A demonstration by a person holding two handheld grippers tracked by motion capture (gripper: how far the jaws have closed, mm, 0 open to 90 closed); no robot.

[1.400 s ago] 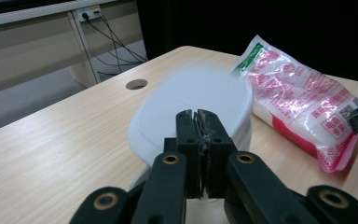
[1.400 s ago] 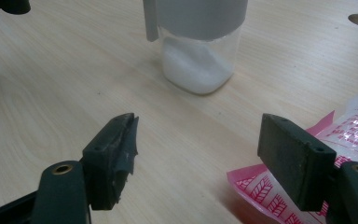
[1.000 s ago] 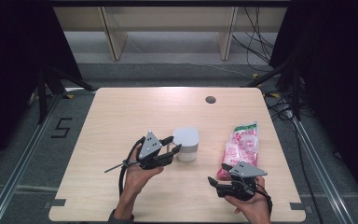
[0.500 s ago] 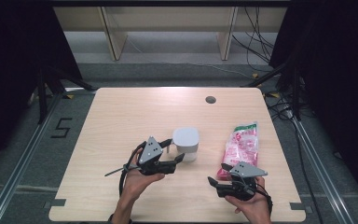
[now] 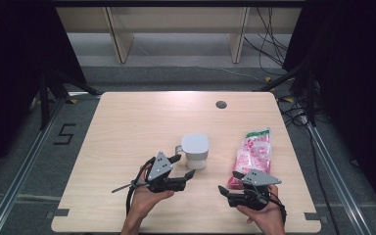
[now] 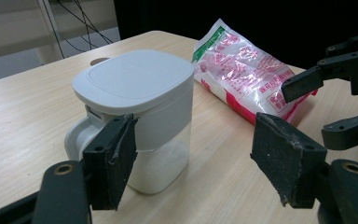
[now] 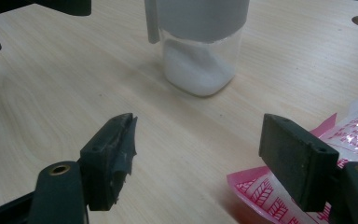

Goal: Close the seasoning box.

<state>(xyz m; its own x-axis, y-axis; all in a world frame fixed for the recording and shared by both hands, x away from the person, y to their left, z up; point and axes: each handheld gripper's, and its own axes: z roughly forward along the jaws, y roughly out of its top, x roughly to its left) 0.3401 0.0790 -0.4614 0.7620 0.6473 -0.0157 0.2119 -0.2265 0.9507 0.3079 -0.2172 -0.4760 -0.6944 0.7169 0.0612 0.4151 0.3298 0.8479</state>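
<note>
- High view: I count one white canister and one pink bag on the tabletop.
- My two claws, left claw and right claw, both gape, released.

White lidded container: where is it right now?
In the high view the white lidded container stands upright near table centre, just ahead of the open left gripper, with the pink bag to its right.

grey floor, wooden shelving, dark curtains

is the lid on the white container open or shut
Shut: the flat white lid sits flush on the upright white and clear plastic container, which holds some white powder.
</note>
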